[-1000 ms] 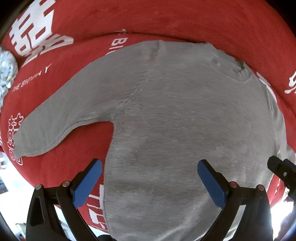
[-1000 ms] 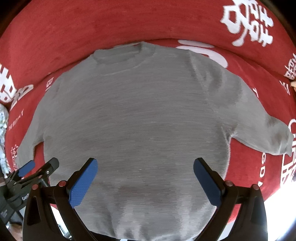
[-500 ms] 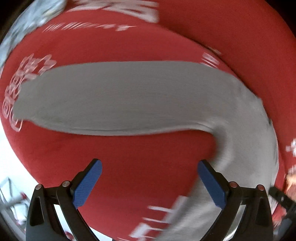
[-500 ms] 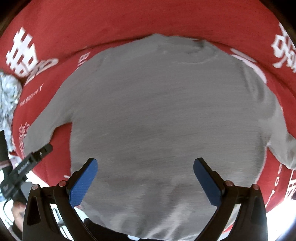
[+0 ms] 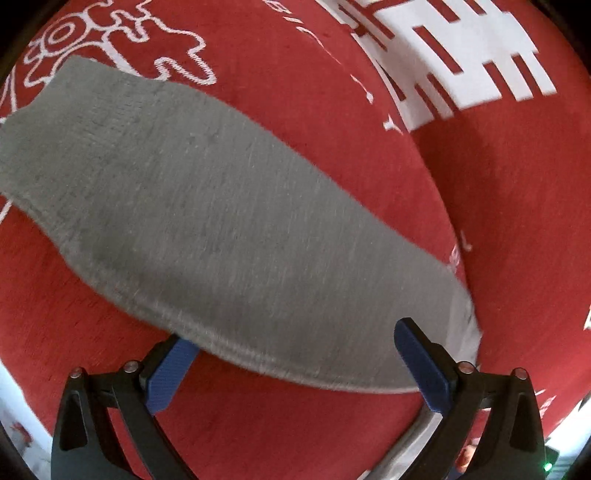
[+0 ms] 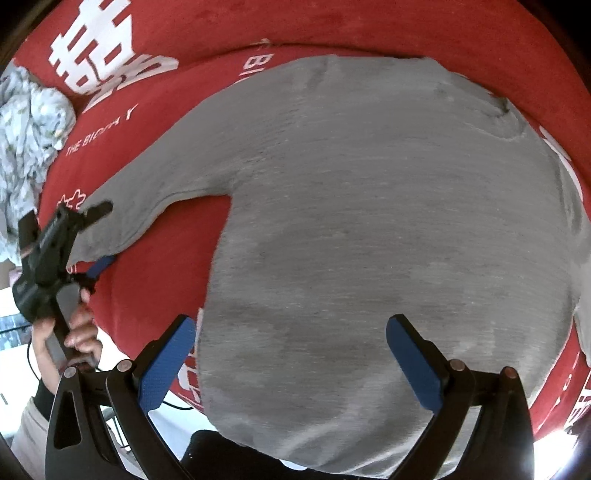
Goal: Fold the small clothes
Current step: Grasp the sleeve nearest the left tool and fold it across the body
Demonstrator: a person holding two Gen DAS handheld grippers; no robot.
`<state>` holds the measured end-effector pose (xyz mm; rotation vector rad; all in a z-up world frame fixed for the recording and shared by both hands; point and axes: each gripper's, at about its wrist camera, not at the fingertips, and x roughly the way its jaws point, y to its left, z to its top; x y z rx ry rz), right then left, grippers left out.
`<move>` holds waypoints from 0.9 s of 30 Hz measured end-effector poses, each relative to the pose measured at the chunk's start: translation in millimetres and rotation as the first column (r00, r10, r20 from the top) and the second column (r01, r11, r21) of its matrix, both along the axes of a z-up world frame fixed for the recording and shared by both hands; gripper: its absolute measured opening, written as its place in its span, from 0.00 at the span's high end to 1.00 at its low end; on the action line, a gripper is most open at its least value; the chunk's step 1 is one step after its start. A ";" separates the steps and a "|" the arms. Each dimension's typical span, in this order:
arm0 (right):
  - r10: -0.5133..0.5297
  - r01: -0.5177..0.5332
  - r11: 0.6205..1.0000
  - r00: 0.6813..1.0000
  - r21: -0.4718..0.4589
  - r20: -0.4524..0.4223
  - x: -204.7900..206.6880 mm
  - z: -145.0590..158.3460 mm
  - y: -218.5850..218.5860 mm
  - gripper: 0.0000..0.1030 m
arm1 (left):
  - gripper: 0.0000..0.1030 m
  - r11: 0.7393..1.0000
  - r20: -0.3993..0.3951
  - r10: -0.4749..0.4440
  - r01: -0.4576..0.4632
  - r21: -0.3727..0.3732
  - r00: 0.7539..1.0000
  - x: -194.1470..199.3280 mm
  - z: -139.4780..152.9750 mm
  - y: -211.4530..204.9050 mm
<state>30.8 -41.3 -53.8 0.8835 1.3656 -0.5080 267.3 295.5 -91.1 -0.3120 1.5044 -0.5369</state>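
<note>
A small grey sweater (image 6: 369, 221) lies flat, front up, on a red cover (image 6: 155, 258), with its neck at the far side. Its left sleeve (image 5: 221, 221) fills the left wrist view, running from the cuff at upper left to the lower right. My left gripper (image 5: 295, 369) is open at the sleeve's near edge, and the fabric overlaps the tip of one blue pad (image 5: 166, 376). In the right wrist view the left gripper (image 6: 105, 234) straddles the sleeve end, one finger above and one below. My right gripper (image 6: 293, 354) hangs open over the sweater's lower body, touching nothing.
The red cover (image 5: 480, 221) bears white characters and lettering and rises into a back cushion (image 6: 332, 22) beyond the sweater. A crumpled pale floral cloth (image 6: 29, 129) lies at the far left. A person's hand (image 6: 79, 332) holds the left gripper's handle near the front edge.
The left gripper swung left from the sweater's body to the left sleeve and came in close to its edge. The right gripper's view shifted left. Both stay open.
</note>
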 end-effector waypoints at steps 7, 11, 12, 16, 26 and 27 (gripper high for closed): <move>0.016 -0.016 1.000 1.000 0.005 -0.002 9.5 -1.6 9.8 0.00 | 0.83 1.000 0.021 0.012 -0.012 0.025 1.000 -6.9 -4.0 0.6; 0.010 -0.010 1.000 1.000 0.007 0.002 9.5 -1.0 10.5 0.00 | 0.91 1.000 0.041 -0.015 0.014 0.021 0.999 -13.1 10.9 -29.5; 0.005 -0.005 1.000 1.000 0.006 0.003 10.1 -1.3 10.2 0.00 | 0.91 0.999 0.071 -0.030 0.028 0.019 0.997 -13.1 18.2 -33.0; -0.025 0.025 1.000 1.000 0.009 0.014 1.1 1.6 5.3 0.00 | 0.91 0.995 0.182 -0.101 0.100 0.013 0.978 -18.1 51.1 -42.3; -0.159 0.159 0.987 0.985 0.006 0.061 -49.2 16.0 -22.1 0.00 | 0.91 0.907 0.389 -0.372 0.420 -0.044 0.843 -60.8 136.6 -155.3; -0.176 0.175 0.984 0.982 0.007 0.064 -54.9 17.0 -25.0 0.00 | 0.91 0.887 0.400 -0.405 0.460 -0.048 0.822 -71.8 140.3 -172.5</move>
